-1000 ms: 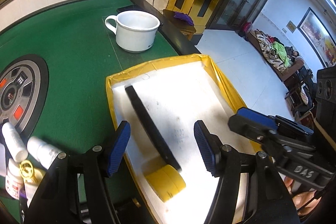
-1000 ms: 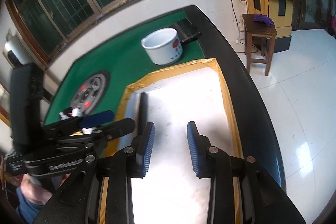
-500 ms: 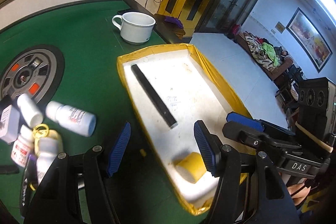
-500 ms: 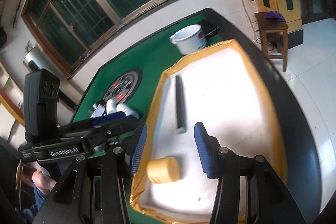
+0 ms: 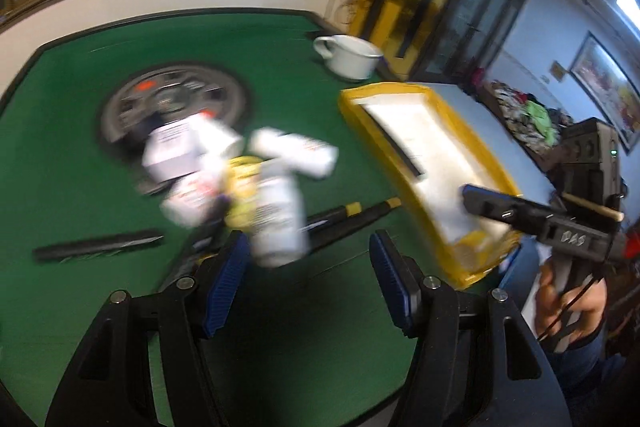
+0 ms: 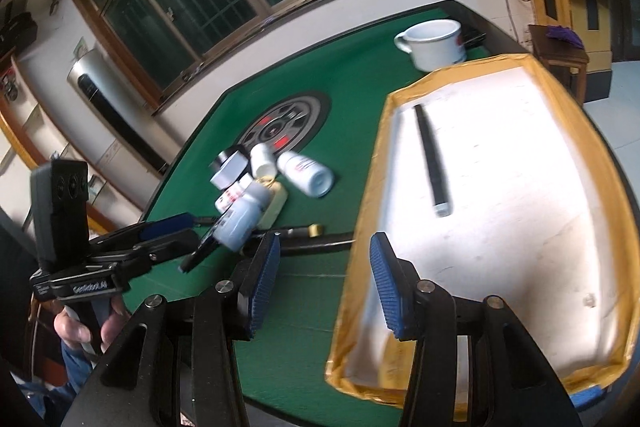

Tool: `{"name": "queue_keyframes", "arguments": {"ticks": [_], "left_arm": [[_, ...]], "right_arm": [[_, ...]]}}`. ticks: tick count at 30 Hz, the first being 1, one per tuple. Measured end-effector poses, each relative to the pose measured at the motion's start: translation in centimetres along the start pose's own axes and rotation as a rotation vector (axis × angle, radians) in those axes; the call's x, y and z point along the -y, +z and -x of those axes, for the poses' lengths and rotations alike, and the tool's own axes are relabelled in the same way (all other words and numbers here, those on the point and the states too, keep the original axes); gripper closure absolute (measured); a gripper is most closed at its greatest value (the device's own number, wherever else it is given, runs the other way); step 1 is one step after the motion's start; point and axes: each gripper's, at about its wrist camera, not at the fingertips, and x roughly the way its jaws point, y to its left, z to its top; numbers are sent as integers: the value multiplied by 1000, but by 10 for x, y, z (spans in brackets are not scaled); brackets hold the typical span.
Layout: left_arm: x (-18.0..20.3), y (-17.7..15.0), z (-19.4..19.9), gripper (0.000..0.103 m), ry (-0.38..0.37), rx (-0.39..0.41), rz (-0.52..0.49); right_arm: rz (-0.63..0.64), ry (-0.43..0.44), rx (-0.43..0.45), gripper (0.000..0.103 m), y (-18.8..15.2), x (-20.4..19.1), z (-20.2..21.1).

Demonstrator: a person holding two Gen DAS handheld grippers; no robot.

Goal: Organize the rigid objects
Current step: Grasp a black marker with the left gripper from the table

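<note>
My left gripper (image 5: 309, 281) hangs open over the green table, just short of a blurred heap of white bottles (image 5: 276, 219) and a white box (image 5: 172, 151). Nothing is between its fingers. My right gripper (image 6: 325, 283) is open and empty, straddling the near left rim of the yellow-edged tray (image 6: 368, 187). A black bar (image 6: 432, 163) lies in the tray. In the right wrist view the bottles (image 6: 240, 215) lie to the left of the tray, with a black stick with a yellow band (image 6: 304, 233) beside them. A tan blur behind my right finger cannot be made out.
A white mug (image 6: 436, 45) stands at the table's far edge behind the tray. A round wheel-like disc (image 6: 284, 127) is set into the green felt. Another black stick (image 5: 96, 247) lies left of the heap. The table edge and a drop to the floor run along the tray's right side.
The left gripper has swung left, from over the tray to the bottle heap. The right gripper has drawn back toward the tray's near left corner, and its jaws stand wider than a second ago.
</note>
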Motion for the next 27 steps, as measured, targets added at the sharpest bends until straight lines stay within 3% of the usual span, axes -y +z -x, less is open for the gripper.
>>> {"name": "queue_keyframes", "arguments": {"ticks": [4, 8, 12, 19, 27], "left_arm": [[-71, -15, 19, 41, 143, 6, 126], [-129, -15, 28, 41, 233, 32, 233], [-162, -2, 6, 41, 264, -5, 267], [-191, 10, -37, 41, 237, -88, 311], [-160, -11, -32, 41, 135, -181, 232]], "right_arm": [[35, 22, -24, 61, -3, -14, -11], [66, 45, -45, 61, -8, -28, -19], [74, 51, -72, 61, -14, -35, -28], [80, 45, -92, 61, -20, -39, -32], [63, 63, -105, 60, -18, -34, -38]]}}
